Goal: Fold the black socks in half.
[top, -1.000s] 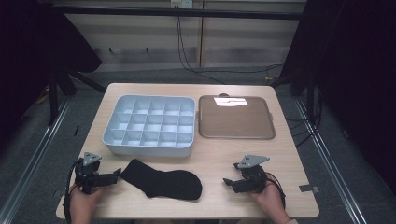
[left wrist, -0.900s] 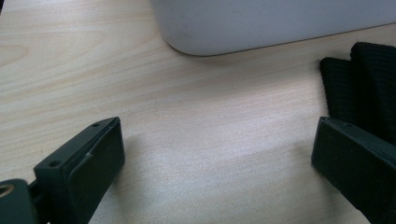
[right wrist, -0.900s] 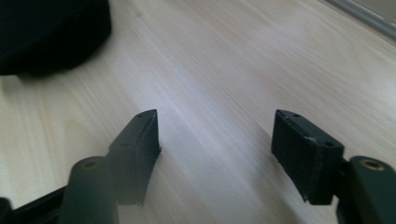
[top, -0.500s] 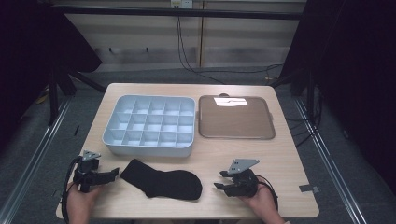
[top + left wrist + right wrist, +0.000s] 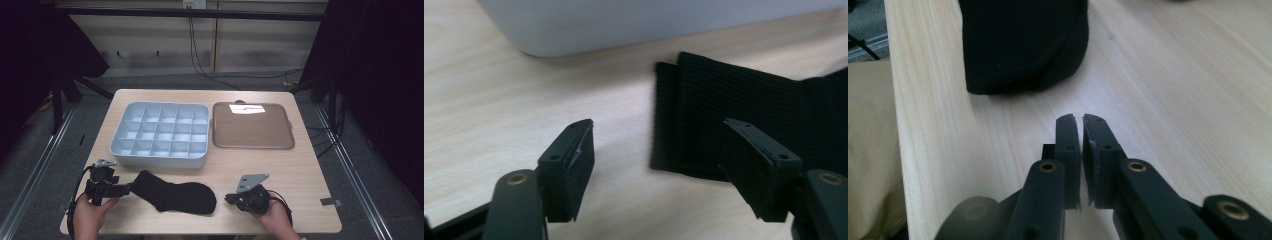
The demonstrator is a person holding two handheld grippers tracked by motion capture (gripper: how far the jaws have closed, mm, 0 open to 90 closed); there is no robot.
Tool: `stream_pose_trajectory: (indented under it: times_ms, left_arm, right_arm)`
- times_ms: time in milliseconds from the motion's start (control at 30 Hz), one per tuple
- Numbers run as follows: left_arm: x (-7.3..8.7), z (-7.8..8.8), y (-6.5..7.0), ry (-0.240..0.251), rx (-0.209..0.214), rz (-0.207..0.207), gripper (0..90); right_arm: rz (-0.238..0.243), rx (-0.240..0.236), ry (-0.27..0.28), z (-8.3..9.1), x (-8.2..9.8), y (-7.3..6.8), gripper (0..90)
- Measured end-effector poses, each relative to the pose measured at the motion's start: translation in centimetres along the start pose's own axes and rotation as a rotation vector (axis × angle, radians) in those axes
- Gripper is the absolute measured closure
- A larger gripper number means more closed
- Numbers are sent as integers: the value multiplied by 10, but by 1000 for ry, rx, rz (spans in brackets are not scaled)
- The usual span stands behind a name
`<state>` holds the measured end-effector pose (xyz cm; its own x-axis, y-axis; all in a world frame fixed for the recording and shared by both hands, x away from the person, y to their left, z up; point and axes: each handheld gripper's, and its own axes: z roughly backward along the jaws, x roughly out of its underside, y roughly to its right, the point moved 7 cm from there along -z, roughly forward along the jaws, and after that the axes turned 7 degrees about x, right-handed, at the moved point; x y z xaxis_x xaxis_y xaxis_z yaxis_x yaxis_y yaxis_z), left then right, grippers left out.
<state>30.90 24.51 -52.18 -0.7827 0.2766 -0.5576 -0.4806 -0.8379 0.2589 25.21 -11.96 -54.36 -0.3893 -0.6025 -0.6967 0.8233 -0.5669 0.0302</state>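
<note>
A black sock (image 5: 172,192) is laid flat just in front of the compartment tray (image 5: 161,134), its cuff turned toward the left gripper (image 5: 125,189). That gripper is held level at the cuff with its jaws spread, having just been closing; the cuff edge is seen between them in the left gripper view, not yet pinched, probably lined up for a grasp. The right gripper (image 5: 229,199) is kept just clear of the sock's toe, its jaws pressed together on nothing.
</note>
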Motion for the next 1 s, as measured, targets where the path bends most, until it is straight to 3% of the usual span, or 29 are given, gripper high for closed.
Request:
stream_pose_trajectory:
  times_ms: [167, 267, 400, 500, 567, 700, 800, 867, 1000]
  left_arm:
    - [2, -2, 7, -28, 2, 21, 330]
    - [3, -3, 10, -38, -4, 8, 345]
    - [4, -4, 9, -46, -3, 20, 345]
    - [5, -9, 9, -70, -7, 18, 348]
    - [4, -12, 9, -69, -1, 19, 351]
    - [3, -13, 9, -56, -8, 22, 363]
    - [6, -16, 7, -101, -17, 1, 376]
    - [7, -18, 8, -106, -9, 21, 410]
    - [2, -14, 9, -76, -31, 22, 444]
  right_arm:
    - [13, -42, -13, -5, -1, -9, 900]
    - [20, -51, -18, -7, -5, -16, 900]
    - [2, -76, -26, -13, -8, -24, 900]
    - [2, -63, -34, -14, -10, -25, 900]
    - [-24, -69, -37, -14, -10, -25, 900]
    - [-30, -78, -32, -14, -9, -24, 900]
    - [-20, -70, -34, -14, -10, -25, 900]
    - [-30, -77, -32, -14, -10, -25, 900]
    - [-46, -88, -34, -14, -9, -24, 900]
